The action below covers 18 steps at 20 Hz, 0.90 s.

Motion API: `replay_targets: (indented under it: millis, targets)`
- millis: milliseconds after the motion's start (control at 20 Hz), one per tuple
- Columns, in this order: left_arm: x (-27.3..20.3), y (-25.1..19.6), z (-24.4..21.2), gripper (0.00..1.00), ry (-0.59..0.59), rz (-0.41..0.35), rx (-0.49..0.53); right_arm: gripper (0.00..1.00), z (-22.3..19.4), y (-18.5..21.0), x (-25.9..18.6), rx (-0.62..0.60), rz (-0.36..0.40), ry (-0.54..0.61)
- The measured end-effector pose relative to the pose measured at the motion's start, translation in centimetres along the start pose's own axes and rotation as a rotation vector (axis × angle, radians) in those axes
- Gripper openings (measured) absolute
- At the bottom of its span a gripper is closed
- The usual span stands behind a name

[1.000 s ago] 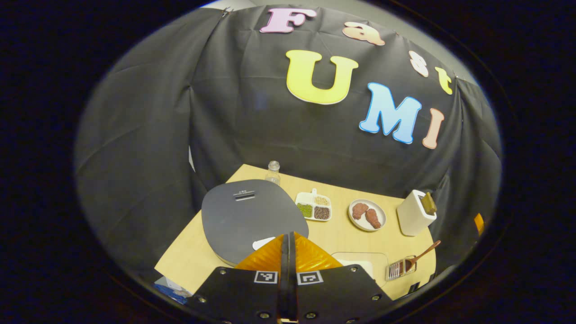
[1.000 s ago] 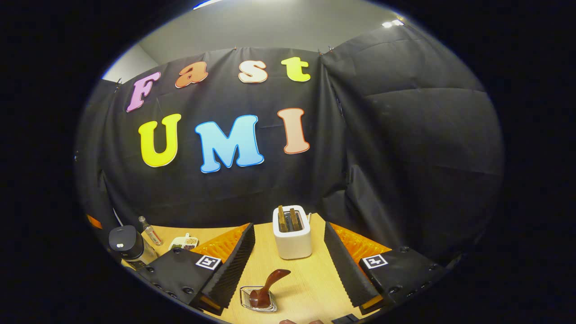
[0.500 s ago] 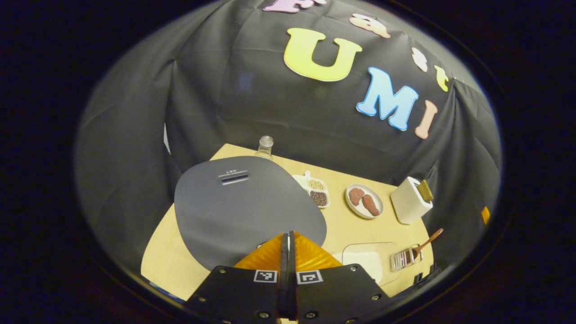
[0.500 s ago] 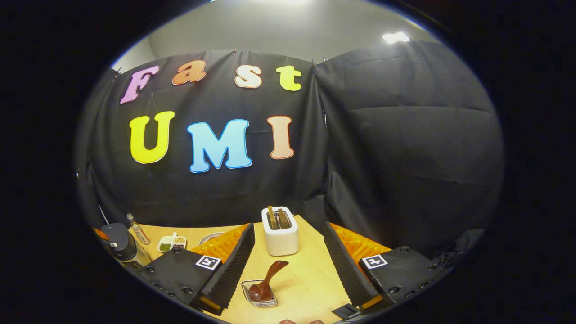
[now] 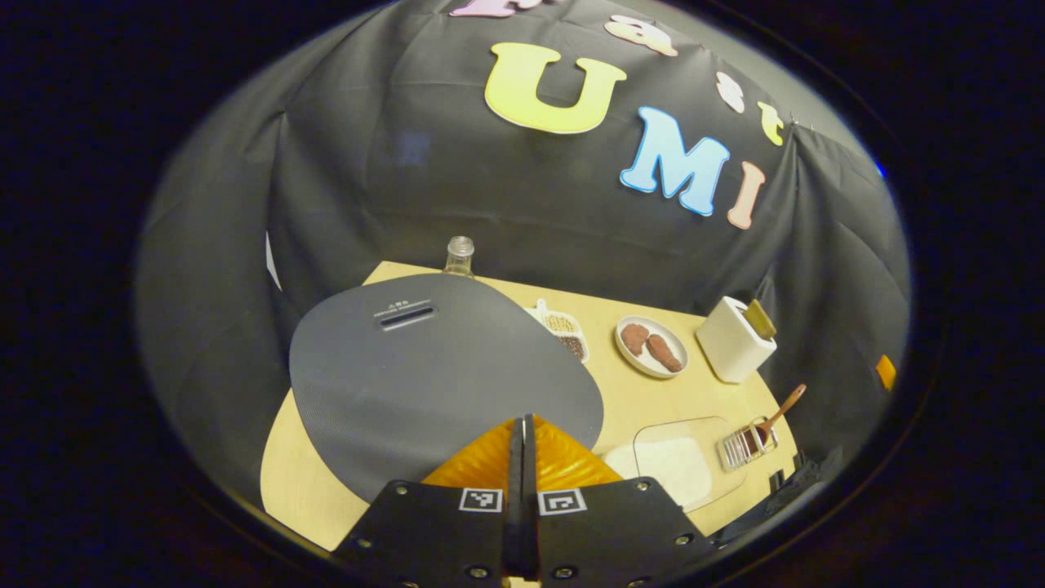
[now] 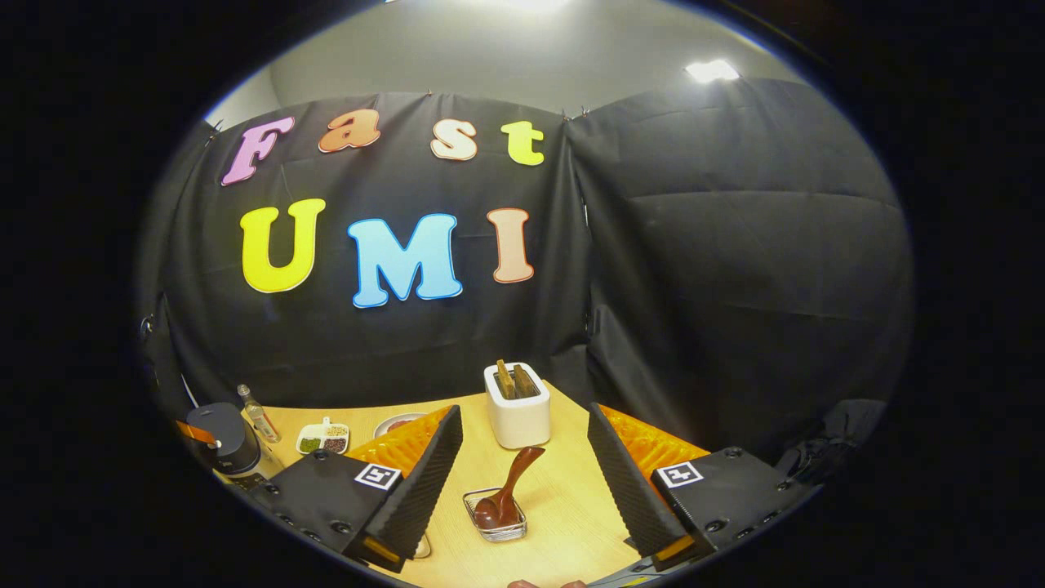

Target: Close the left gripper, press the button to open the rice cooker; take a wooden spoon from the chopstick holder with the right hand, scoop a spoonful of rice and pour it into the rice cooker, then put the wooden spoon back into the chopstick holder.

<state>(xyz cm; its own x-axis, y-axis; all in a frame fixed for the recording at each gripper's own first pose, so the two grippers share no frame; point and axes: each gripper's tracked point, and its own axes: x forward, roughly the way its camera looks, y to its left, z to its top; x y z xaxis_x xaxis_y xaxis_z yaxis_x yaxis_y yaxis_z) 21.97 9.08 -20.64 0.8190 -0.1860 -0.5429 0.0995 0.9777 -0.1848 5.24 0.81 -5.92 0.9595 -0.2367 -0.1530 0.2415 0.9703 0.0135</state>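
Left gripper (image 5: 522, 457): fingers pressed together, nothing between them, poised over the front edge of the rice cooker (image 5: 433, 371), whose dark lid is down. Button hidden under the fingers; contact cannot be told.

Right gripper (image 6: 522, 482): fingers spread wide, empty, above the wooden table (image 6: 563, 506). Wooden spoon (image 6: 508, 494) stands tilted in the wire chopstick holder (image 6: 496, 527), between the fingers but apart from both. White toaster (image 6: 518, 404) behind it. Clear tub of rice (image 5: 678, 461) sits just beside the holder, in the left gripper view.
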Motion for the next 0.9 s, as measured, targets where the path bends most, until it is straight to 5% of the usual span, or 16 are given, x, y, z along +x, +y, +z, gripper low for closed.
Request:
replay_targets:
  millis: [550, 900]
  targets:
    - [0.1, 0.1, -0.4, 0.02, 0.003, -0.024, 0.008, 0.98, -0.6, 3.6, 0.0, -0.023, 0.057, 0.027]
    - [-3.9, -0.7, 5.5, 0.02, -0.236, 0.061, 0.083, 0.98, -0.3, 1.9, 0.1, -0.012, 0.028, 0.013]
